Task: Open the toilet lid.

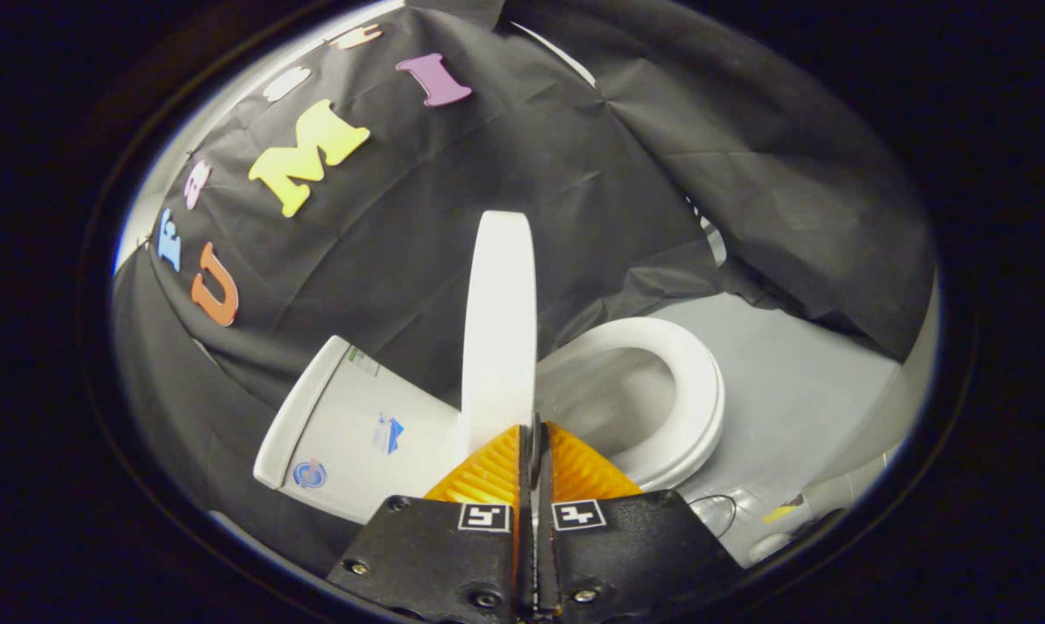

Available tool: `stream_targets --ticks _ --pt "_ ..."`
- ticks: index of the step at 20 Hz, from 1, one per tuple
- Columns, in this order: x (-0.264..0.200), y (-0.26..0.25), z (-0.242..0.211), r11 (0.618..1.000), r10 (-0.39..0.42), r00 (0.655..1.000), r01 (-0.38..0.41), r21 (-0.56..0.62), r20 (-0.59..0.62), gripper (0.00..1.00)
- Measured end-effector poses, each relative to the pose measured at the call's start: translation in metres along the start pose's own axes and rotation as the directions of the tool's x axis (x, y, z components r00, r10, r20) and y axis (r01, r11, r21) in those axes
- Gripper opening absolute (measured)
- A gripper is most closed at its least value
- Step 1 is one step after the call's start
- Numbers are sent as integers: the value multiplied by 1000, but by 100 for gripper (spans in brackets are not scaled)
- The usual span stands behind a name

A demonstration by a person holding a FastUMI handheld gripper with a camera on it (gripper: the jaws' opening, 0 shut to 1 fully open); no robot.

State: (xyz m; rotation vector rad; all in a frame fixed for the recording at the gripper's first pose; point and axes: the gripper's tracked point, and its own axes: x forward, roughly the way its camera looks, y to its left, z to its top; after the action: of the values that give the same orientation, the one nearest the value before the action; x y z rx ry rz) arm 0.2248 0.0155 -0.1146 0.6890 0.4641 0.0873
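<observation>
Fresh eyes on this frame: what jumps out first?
The white plastic toilet lid stands raised on edge, rising straight up from just ahead of the hand-held gripper, whose orange ribbed fingers are pressed together. To one side of it lies the open white oval seat ring over the bowl, to the other the white cistern against the black cloth wall.

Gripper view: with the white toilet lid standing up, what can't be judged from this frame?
- Contact: the tool with orange ribbed fingers looks closed, tips at the white plastic toilet lid's lower edge; whether anything is pinched is hidden by the fingers themselves.
- Hinge: covered by the lid and fingers.
- White oval toilet seat: near part hidden behind the tool.
- Stickers on the white ceramic tank: too small.
- Lid's broad faces: seen edge-on.
</observation>
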Motion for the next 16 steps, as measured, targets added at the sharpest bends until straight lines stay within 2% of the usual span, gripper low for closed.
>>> stream_targets --ticks 16 --pt "4 8 -2 990 9 998 -1 -142 57 5"
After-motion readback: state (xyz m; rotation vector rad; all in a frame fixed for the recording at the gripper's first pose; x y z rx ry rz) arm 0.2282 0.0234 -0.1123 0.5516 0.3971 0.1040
